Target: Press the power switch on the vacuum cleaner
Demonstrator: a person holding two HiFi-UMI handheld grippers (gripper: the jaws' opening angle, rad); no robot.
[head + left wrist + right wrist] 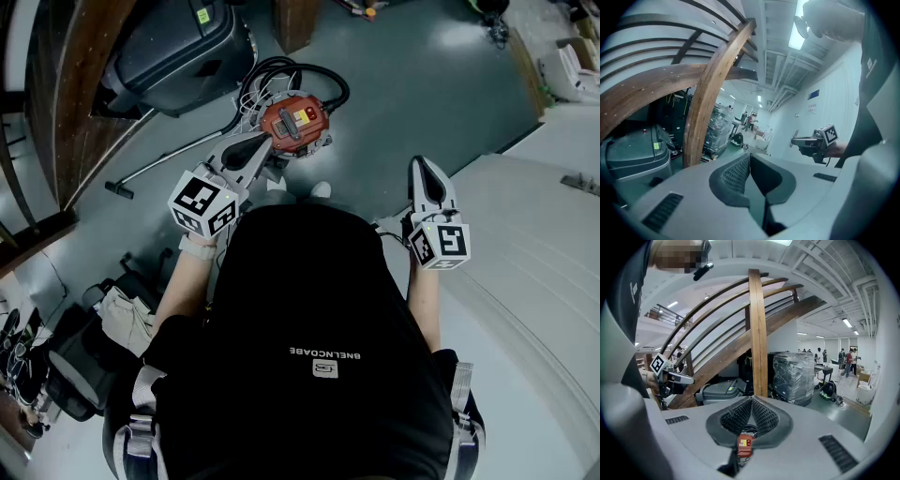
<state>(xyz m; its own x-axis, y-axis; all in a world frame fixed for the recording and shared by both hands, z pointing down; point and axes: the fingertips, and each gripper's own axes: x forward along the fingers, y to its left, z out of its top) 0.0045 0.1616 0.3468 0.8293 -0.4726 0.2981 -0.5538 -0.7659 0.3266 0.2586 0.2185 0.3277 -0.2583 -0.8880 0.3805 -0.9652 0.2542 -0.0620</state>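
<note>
The vacuum cleaner [293, 125] is a round red canister with a yellow label, standing on the floor ahead of me with a black hose [323, 77] coiled behind it. My left gripper [259, 142] is shut and empty, its tip just left of the canister and above it. In its own view the left gripper [749, 155] faces the stairs, not the vacuum. My right gripper [425, 164] is shut and empty, held well to the right of the canister. Below the closed tips of the right gripper [752, 399], the red vacuum top [745, 445] shows through the gap.
A grey floor machine [178, 42] stands at the back left under a wooden stair beam [80, 84]. The vacuum's wand [159, 167] lies on the floor to the left. Bags [122, 314] lie at lower left. A pale raised platform [544, 244] runs along the right.
</note>
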